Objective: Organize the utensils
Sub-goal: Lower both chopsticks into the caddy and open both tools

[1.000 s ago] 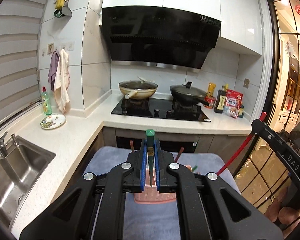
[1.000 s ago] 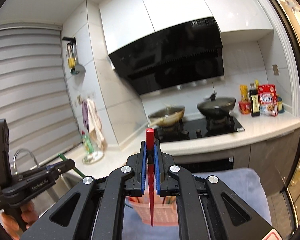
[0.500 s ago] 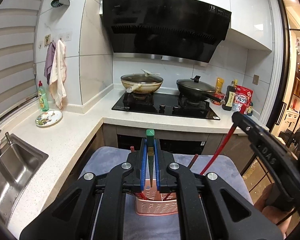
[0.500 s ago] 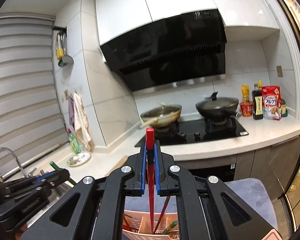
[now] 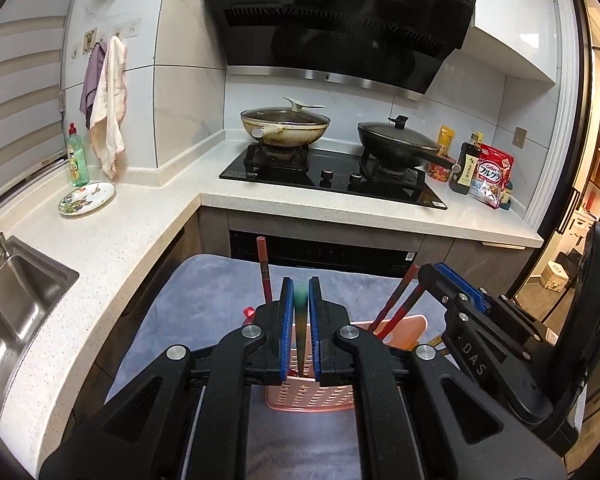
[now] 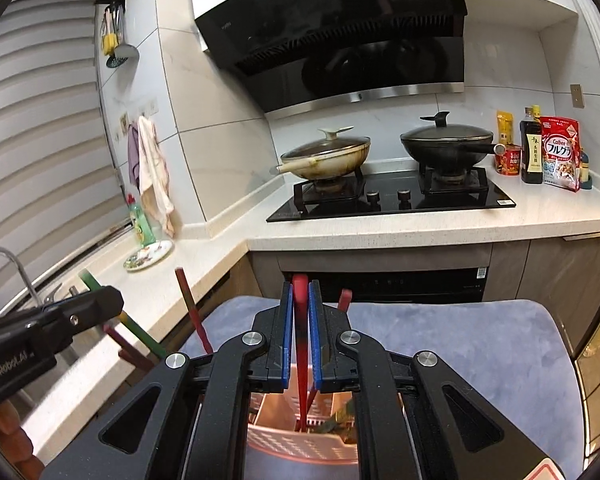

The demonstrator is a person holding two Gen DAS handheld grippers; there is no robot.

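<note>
Left tool (image 5: 300, 304) and right tool (image 6: 300, 300), both nearly closed, side by side.

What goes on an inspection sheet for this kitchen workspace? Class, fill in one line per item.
Surface: grey-blue cloth beneath the pink basket.
Job's things: pink perforated utensil basket holding red chopsticks; green chopstick; red chopstick.
Clutter: nothing seen on the cloth.
Grippers: left tongs shut on the green chopstick; right tongs shut on the red chopstick, both above the basket.
Cables: nothing seen.
Surroundings: two lidded woks on the hob, sink, patterned plate, cereal bag.
</note>
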